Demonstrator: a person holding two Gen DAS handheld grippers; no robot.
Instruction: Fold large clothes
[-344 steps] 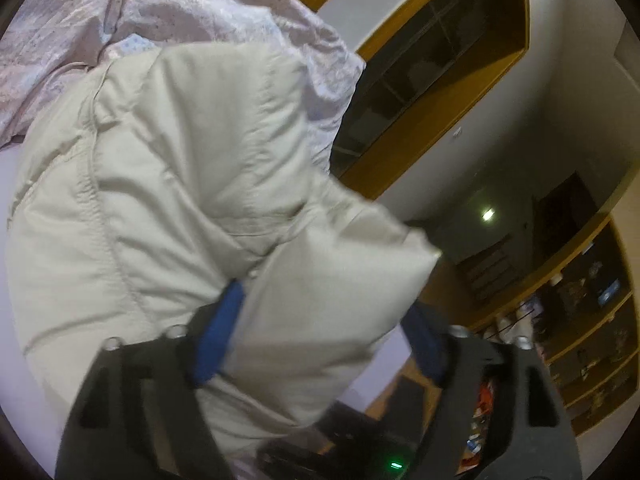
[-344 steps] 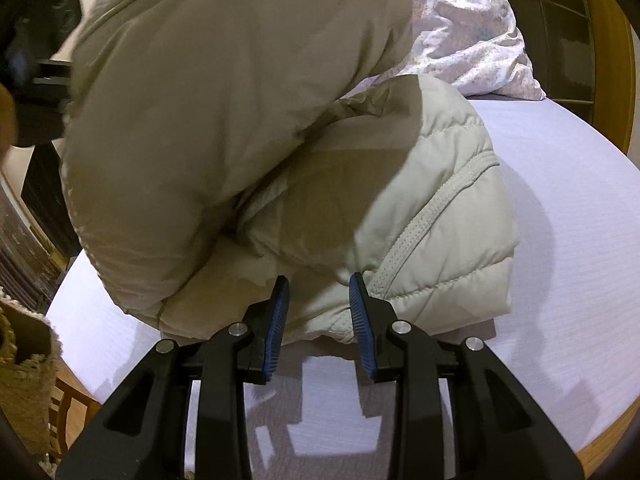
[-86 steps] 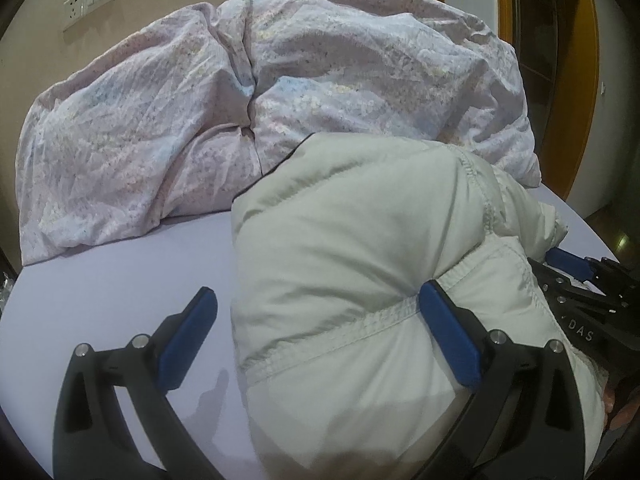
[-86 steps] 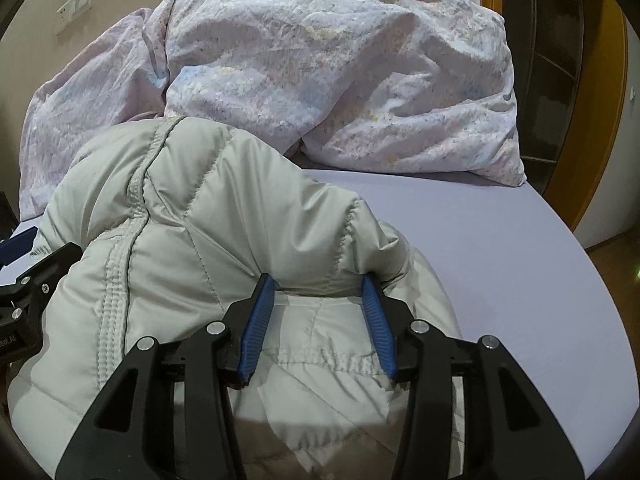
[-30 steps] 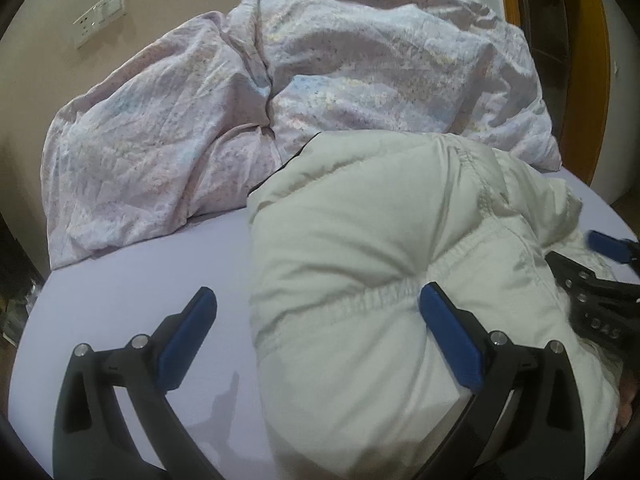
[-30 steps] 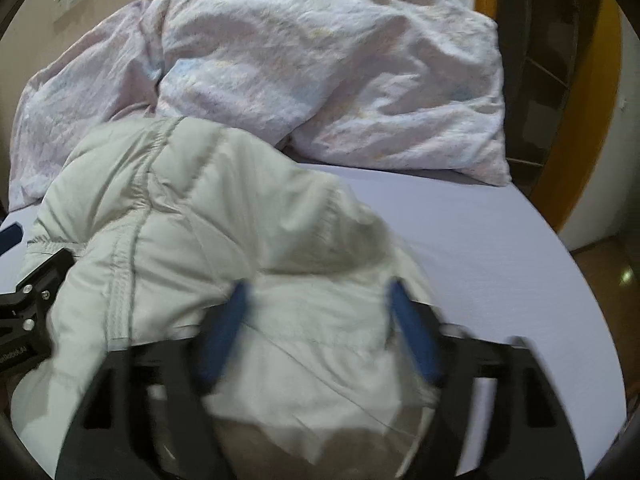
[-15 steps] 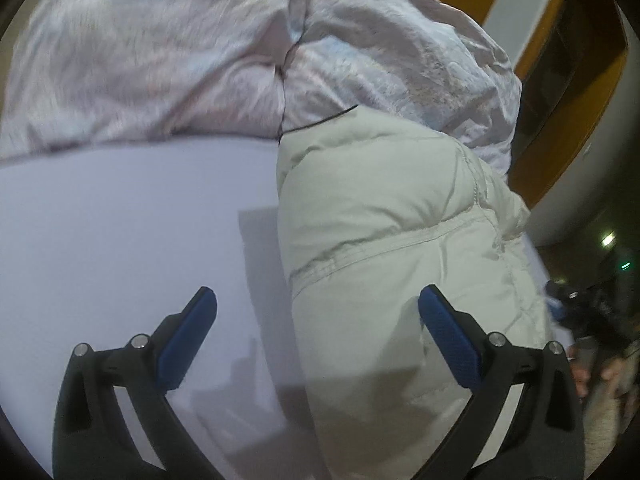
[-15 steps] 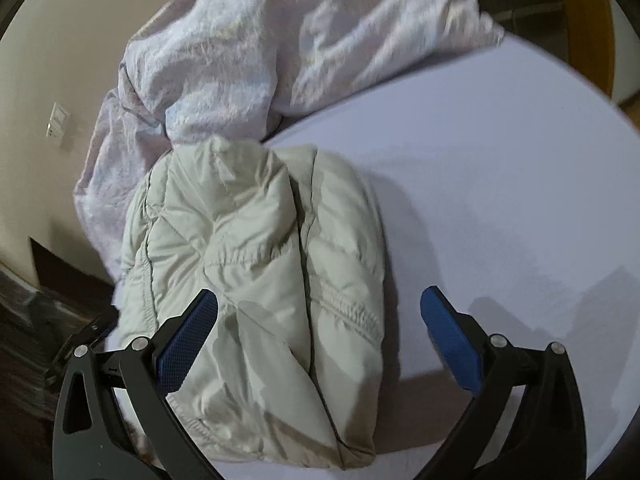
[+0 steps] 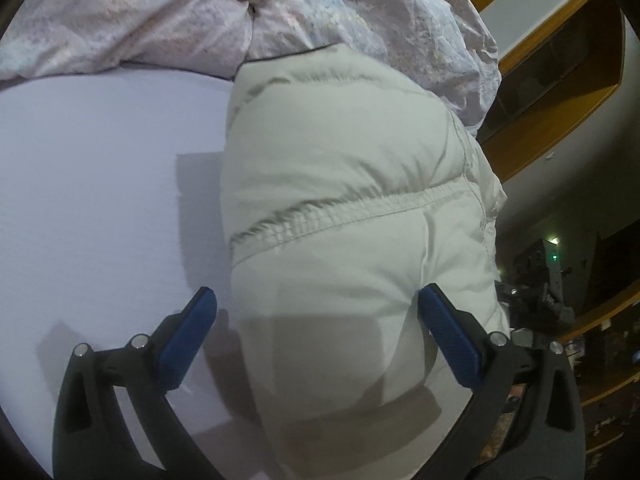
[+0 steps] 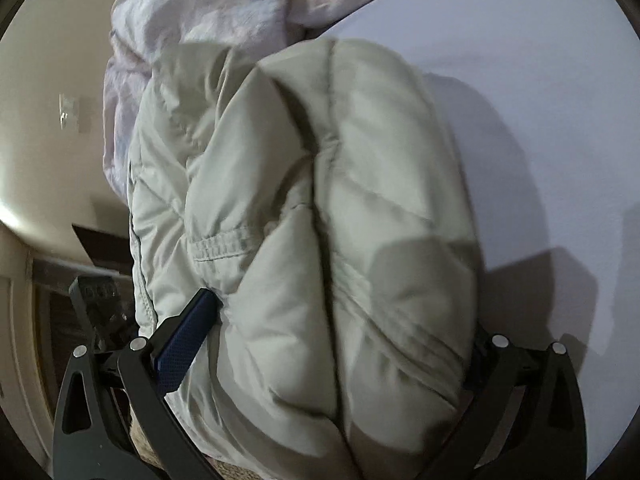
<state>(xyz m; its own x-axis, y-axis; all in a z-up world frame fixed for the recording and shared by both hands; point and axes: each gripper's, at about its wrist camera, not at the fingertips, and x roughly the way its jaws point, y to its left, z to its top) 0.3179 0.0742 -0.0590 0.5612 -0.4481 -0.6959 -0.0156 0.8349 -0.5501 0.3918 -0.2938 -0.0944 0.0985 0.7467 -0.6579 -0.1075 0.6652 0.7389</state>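
Jacket (image 9: 344, 200): we see a pale puffer, bundled into a thick fold, lying on the lilac sheet (image 9: 92, 168) of the bed, its far end against the rumpled quilt (image 9: 160, 12).
Left gripper (image 9: 316, 320): spread wide over the near end of the jacket; one blue pad sits over bare sheet, the other beside the padding, and we cannot tell if that one touches.
Right gripper (image 10: 332, 316): jaws wide, straddling the bundle; the left pad (image 10: 188, 332) presses into the fabric, while the other pad is hidden behind the bulging padding.
Hard to make out: the right wrist view is motion-blurred, so seams smear; the jacket's near edge is cut off by both frames.
Background: shelving (image 9: 560, 60) and a dim room at right, too dark for us to read.
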